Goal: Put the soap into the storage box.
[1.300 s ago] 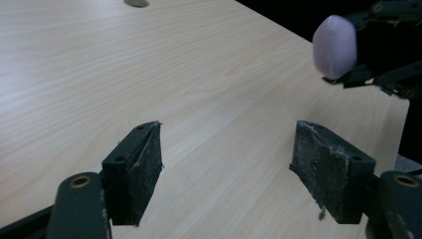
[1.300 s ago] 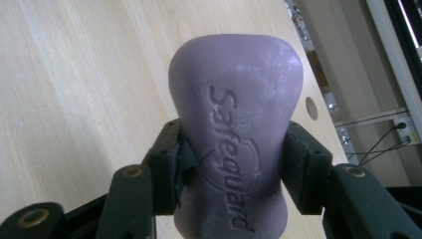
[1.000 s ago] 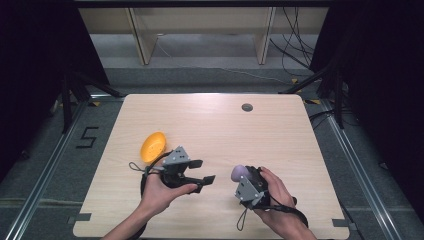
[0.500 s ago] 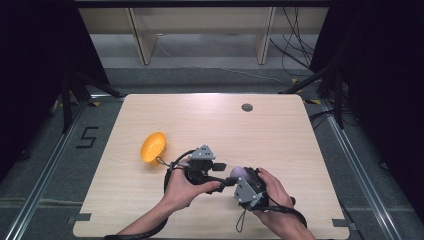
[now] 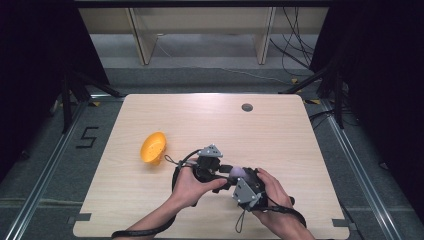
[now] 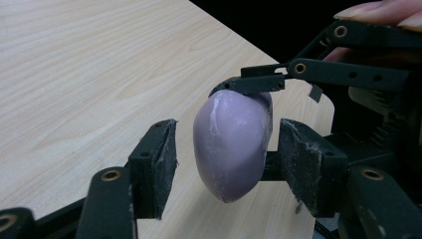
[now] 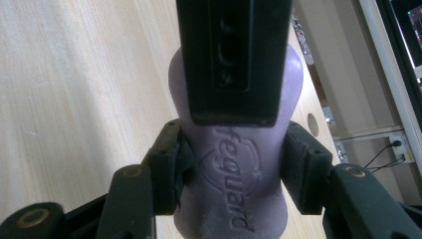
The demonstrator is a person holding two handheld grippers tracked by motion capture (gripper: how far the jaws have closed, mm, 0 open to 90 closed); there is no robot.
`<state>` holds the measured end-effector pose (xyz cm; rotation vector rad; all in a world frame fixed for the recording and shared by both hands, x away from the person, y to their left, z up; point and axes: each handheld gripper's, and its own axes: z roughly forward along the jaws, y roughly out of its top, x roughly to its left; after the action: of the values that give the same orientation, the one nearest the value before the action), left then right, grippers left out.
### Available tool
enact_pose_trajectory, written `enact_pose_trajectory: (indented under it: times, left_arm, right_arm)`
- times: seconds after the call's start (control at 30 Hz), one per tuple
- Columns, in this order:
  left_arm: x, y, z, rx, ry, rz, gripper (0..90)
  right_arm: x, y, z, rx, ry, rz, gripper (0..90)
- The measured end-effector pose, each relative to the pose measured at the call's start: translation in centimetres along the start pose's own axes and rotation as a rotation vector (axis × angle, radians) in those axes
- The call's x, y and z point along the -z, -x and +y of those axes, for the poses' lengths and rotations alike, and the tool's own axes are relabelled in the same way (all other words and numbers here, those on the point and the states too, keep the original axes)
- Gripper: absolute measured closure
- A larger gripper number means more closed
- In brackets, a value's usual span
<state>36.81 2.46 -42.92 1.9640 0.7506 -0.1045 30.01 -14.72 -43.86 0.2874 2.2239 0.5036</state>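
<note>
Item: purple soap bar (image 6: pixel 233 144), held above the bench (image 5: pixel 280 130) near its front edge. My right tongs (image 7: pixel 234 167) are clamped on its waist, pads pressing both sides. My left tongs (image 6: pixel 226 159) straddle its free end; their jaws have just been closing, pads apart and not yet touching it. Also present: orange bowl (image 5: pixel 153 147), tipped on the bench, well left.

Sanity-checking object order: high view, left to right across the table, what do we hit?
Orange bowl → left gripper → purple soap bar → right gripper, shut on the soap. The soap sits where the two grippers meet, so the last three are tightly packed.
</note>
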Motion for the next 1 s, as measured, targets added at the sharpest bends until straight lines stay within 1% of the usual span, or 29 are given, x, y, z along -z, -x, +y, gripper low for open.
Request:
enact_pose_trajectory:
  times: [0.03, 0.07, 0.1, 0.2, 0.27, 0.3, 0.33, 0.47, 0.5, 0.53, 0.57, 0.6, 0.63, 0.67, 0.7, 0.73, 0.77, 0.83, 0.87, 0.93, 0.97, 1.0]
  left_arm:
    - [-0.1, -0.1, 0.0, 0.005, 0.007, -0.005, 40.8]
    - [-0.1, -0.1, 0.0, 0.007, 0.004, -0.001, 41.5]
    - [-0.1, -0.2, 0.1, 0.003, 0.004, -0.013, 42.0]
    - [-0.3, -0.1, 0.1, 0.019, 0.004, -0.010, 43.2]
    - [-0.3, -0.2, 0.1, 0.019, -0.001, -0.020, 44.1]
    - [-0.3, -0.1, 0.1, 0.018, -0.002, -0.013, 44.6]
    - [-0.4, -0.2, 0.1, 0.017, -0.003, -0.016, 45.0]
    - [-0.5, -0.2, 0.2, 0.041, 0.001, -0.039, 46.8]
    - [-0.5, -0.2, 0.2, 0.043, 0.001, -0.041, 47.3]
    - [-0.6, -0.2, 0.2, 0.043, -0.002, -0.035, 47.8]
    - [-0.7, -0.3, 0.2, 0.042, -0.006, -0.051, 48.1]
    - [-0.8, -0.2, 0.2, 0.053, -0.006, -0.041, 48.4]
    - [-0.8, -0.2, 0.2, 0.050, -0.013, -0.048, 48.7]
    - [-0.9, -0.2, 0.2, 0.051, -0.013, -0.063, 49.1]
    - [-0.9, -0.2, 0.2, 0.053, -0.012, -0.060, 50.0]
    - [-1.0, -0.2, 0.2, 0.062, -0.015, -0.065, 51.1]
    - [-1.0, -0.3, 0.2, 0.061, -0.018, -0.081, 51.8]
    - [-1.1, -0.3, 0.3, 0.070, -0.019, -0.085, 52.0]
    - [-1.1, -0.3, 0.3, 0.071, -0.023, -0.078, 52.1]
    - [-1.0, -0.3, 0.3, 0.071, -0.027, -0.088, 52.7]
    - [-1.0, -0.4, 0.3, 0.072, -0.027, -0.098, 53.8]
    - [-0.9, -0.4, 0.2, 0.078, -0.025, -0.095, 56.3]
  right_arm:
    - [0.0, 0.0, 0.0, 0.000, 0.001, -0.001, 50.0]
    - [0.0, 0.0, 0.0, -0.001, 0.001, -0.002, 50.0]
    - [0.1, 0.0, 0.0, -0.002, 0.001, -0.003, 50.0]
    - [0.1, -0.1, 0.1, 0.001, 0.007, -0.013, 50.0]
    - [0.2, 0.0, 0.1, 0.003, 0.007, -0.003, 50.0]
    - [0.1, 0.0, 0.1, 0.002, 0.008, -0.010, 50.0]
    - [0.2, 0.0, 0.1, 0.003, 0.007, -0.008, 50.0]
    - [0.3, 0.0, 0.1, 0.002, 0.010, -0.023, 50.0]
    - [0.3, 0.0, 0.2, 0.006, 0.010, -0.014, 50.0]
    - [0.2, 0.2, 0.2, 0.036, 0.020, -0.018, 50.0]
    - [0.2, 0.1, 0.2, 0.029, 0.019, -0.018, 50.0]
    - [0.2, 0.1, 0.2, 0.030, 0.018, -0.007, 50.0]
    - [0.2, 0.0, 0.2, 0.028, 0.022, -0.015, 50.0]
    - [0.3, 0.0, 0.3, 0.027, 0.021, -0.011, 50.0]
    - [0.2, 0.0, 0.3, 0.030, 0.027, -0.018, 50.0]
    - [0.3, 0.0, 0.3, 0.030, 0.028, -0.019, 50.0]
    - [0.3, 0.0, 0.3, 0.026, 0.029, -0.018, 50.0]
    - [0.4, 0.0, 0.3, 0.026, 0.029, -0.018, 50.0]
    - [0.4, 0.0, 0.3, 0.028, 0.031, -0.021, 50.0]
    - [0.3, 0.0, 0.3, 0.036, 0.036, -0.017, 50.0]
    - [0.4, 0.0, 0.2, 0.036, 0.036, -0.020, 50.0]
    - [0.4, -0.1, 0.2, 0.034, 0.033, -0.025, 50.0]
